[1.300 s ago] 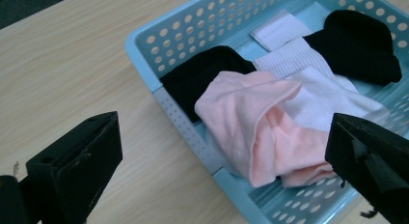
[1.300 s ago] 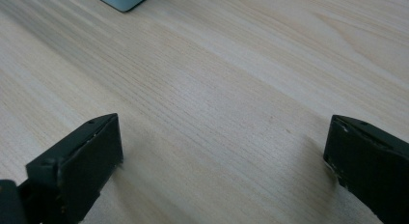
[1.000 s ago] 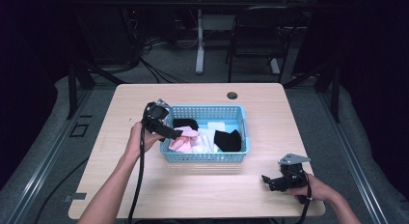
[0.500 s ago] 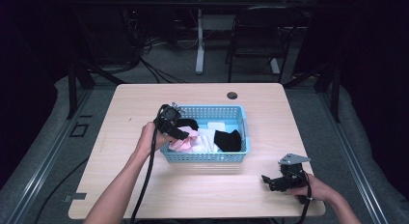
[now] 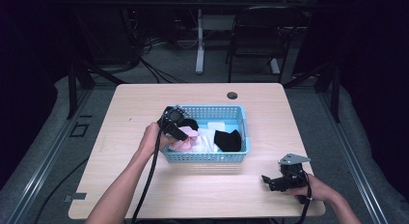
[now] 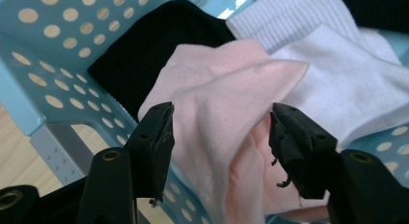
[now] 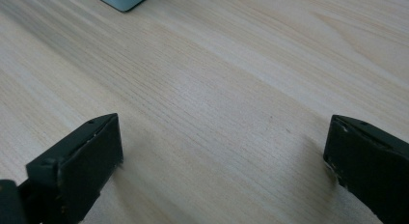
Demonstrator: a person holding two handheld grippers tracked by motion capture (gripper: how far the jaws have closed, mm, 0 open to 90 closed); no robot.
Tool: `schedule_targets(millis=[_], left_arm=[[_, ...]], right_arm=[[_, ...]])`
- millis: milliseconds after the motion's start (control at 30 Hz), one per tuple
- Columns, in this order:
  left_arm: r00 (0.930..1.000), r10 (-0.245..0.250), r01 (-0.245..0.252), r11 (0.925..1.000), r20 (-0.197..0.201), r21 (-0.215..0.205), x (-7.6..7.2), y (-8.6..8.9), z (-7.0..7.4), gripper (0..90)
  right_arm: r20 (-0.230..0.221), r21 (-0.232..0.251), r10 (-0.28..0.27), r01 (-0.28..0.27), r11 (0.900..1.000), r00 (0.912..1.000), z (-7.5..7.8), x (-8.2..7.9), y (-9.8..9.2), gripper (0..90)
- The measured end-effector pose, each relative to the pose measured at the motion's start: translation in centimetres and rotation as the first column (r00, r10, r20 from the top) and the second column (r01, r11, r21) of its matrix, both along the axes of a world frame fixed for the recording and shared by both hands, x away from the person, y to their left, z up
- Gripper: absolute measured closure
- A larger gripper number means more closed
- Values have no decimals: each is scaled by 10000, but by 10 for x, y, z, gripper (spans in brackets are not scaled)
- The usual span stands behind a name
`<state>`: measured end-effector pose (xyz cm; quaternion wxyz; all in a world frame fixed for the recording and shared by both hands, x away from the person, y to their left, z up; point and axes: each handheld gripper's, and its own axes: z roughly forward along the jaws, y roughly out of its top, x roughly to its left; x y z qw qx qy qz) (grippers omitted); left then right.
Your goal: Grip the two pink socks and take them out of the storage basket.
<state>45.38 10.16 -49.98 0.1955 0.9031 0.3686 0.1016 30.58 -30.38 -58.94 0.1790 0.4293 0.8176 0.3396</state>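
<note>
Left gripper [image 6: 219, 137] jaws just closing around the pink sock [image 6: 226, 103], pads not clamped yet. Grab looks imminent. Right gripper [image 7: 222, 161] wide open, nothing between its jaws.

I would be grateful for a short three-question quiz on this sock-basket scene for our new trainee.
1. True or false: the left gripper has its jaws on either side of the pink sock.
2. Which holds the socks? A) the blue basket B) a red tray C) a cardboard box
3. Fill in: the right gripper rests on the bare ____, its jaws wide apart.

Key: 1 true, and those jaws have just been closing, with the sock's fold between them. 2 A. 3 table.
</note>
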Motion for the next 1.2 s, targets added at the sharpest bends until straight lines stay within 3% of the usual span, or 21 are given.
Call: schedule_targets(millis=[133,367,467,667,967,1200], left_arm=[[9994,16,-8,9997,-340,255,1,0,-4,453],[9985,172,-142,9982,-514,582,2,0,-6,578],[9973,120,-72,9978,-730,656,2,-2,-8,646],[9971,-104,153,9978,-757,645,0,-2,-6,812],[9991,-205,215,9994,-371,269,-3,3,7,831],[9991,-394,395,9992,-141,49,-7,4,26,831]], right_arm=[[-2,6,-2,2,10000,10000,0,0,0,0],[-9,-6,6,-6,10000,10000,0,0,0,0],[-5,-11,8,-8,10000,10000,0,0,0,0],[-12,-3,6,-6,10000,10000,0,0,0,0],[-6,-7,8,-8,10000,10000,0,0,0,0],[-20,-11,4,-4,10000,10000,0,0,0,0]])
